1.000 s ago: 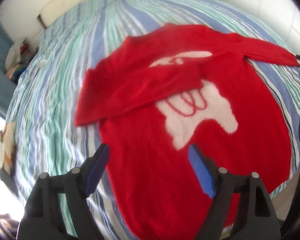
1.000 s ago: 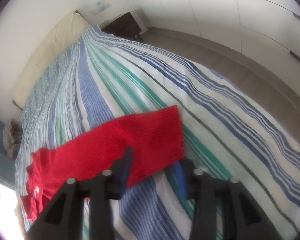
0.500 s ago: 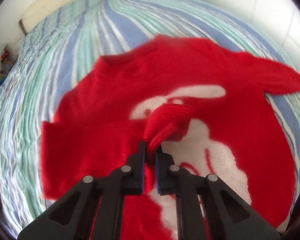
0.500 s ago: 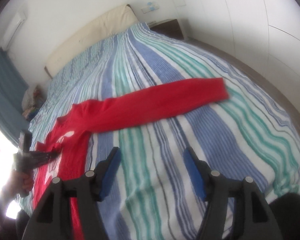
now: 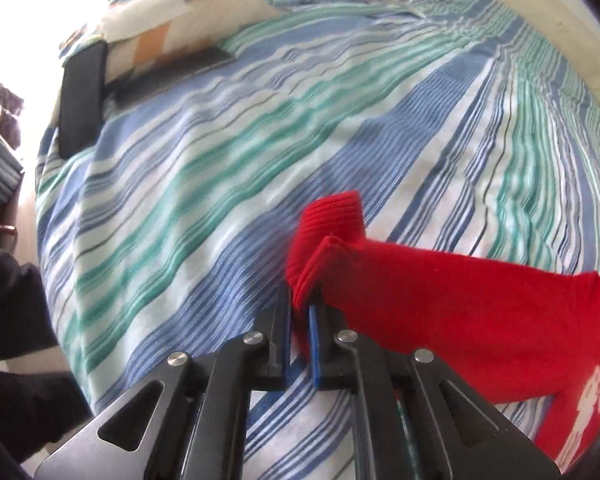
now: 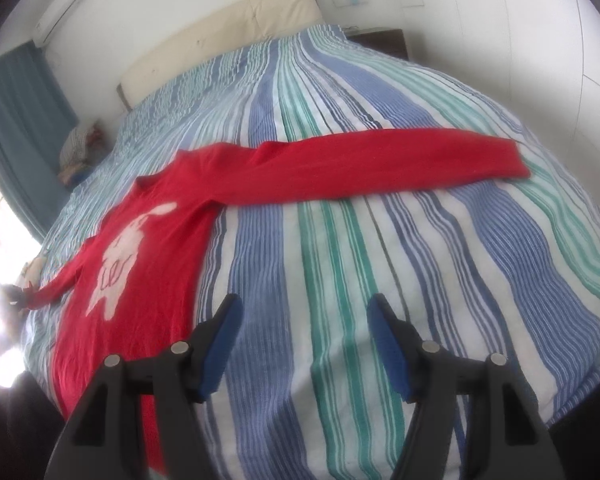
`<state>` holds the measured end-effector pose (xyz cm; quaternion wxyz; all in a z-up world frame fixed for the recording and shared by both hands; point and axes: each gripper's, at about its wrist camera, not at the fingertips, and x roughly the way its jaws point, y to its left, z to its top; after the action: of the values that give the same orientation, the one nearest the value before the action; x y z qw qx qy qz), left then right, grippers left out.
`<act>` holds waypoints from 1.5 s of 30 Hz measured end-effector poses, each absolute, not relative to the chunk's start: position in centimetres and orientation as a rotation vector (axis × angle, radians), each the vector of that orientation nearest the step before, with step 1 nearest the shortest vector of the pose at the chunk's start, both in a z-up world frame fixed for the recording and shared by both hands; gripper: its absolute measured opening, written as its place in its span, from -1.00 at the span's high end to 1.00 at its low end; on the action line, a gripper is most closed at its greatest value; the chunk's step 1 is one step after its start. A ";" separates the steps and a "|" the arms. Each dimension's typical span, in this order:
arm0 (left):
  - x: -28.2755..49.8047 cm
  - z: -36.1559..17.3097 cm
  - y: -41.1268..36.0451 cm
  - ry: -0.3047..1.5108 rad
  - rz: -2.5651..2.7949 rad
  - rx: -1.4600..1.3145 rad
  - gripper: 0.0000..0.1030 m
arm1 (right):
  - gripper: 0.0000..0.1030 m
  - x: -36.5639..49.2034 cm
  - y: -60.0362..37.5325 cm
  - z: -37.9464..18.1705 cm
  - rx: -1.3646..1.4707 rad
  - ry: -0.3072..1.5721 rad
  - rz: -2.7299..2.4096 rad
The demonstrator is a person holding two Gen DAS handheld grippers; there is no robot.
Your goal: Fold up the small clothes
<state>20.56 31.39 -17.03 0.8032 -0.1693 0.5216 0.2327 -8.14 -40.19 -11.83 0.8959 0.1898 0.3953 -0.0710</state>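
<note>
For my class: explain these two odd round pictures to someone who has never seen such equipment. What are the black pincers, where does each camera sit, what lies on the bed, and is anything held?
No robot is here. A person carries a hand-held black two-finger tool with blue pads in each hand, and a wide-angle camera on each looks forward along its fingers, hence the round, bent pictures.

The left wrist picture shows the left tool shut on the ribbed cuff of a red knitted sweater with a white figure on its front. That sleeve is stretched out sideways from the body.

The right wrist picture shows the right tool open and empty above the blue, green and white striped bedcover. The sweater lies front up, its other sleeve laid out flat across the cover. A patterned pillow and a flat black object rest near the bed's edge.
</note>
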 end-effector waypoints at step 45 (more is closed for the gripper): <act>31.5 -11.0 5.7 1.024 -0.212 0.249 -0.82 | -0.47 12.6 -39.7 -4.2 0.119 0.850 0.130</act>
<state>31.51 5.73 -10.95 0.8589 0.1187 0.4879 -0.1009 12.59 -39.72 -4.20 0.9072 0.0578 0.4119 0.0631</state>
